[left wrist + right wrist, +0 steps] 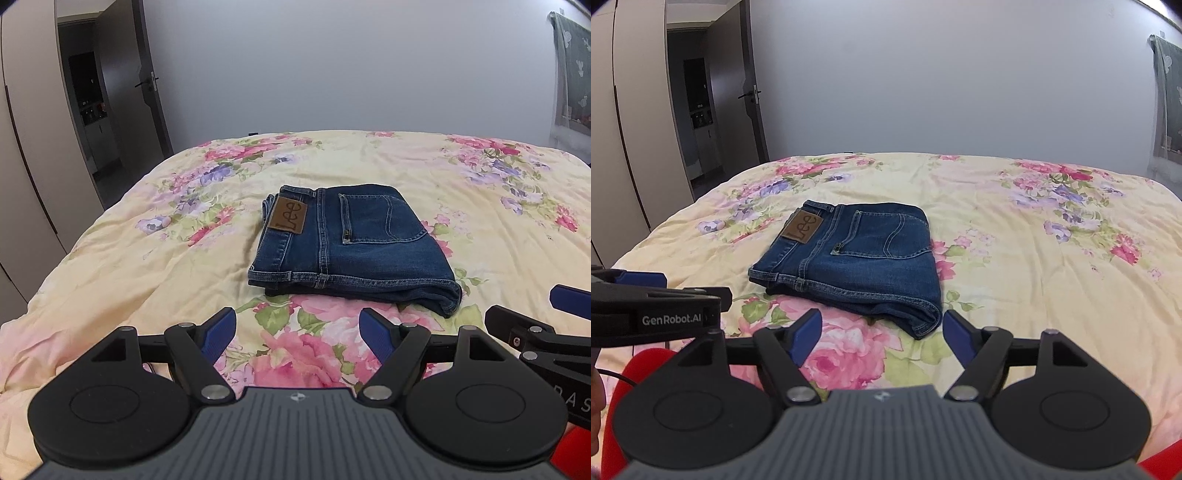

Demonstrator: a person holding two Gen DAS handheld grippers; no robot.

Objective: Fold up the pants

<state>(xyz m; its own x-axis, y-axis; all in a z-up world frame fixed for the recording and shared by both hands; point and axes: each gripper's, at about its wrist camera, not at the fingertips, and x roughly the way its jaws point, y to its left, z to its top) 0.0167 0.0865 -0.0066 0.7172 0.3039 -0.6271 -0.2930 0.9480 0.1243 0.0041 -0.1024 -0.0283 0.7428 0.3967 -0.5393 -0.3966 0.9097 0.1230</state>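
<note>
A pair of dark blue jeans lies folded into a compact rectangle on the flowered bedspread, back pocket and brown leather label facing up. In the right wrist view the jeans sit just beyond the fingers, left of centre. My left gripper stands open over the bedspread, short of the jeans' near edge, with nothing between its blue pads. My right gripper is also open and empty, its span just short of the jeans' near right corner. Each gripper shows at the edge of the other's view.
The bed fills most of both views, its left edge falling toward a wardrobe and an open dark doorway. A plain grey wall stands behind the bed. A curtain hangs at the far right. A red sleeve shows below the right gripper.
</note>
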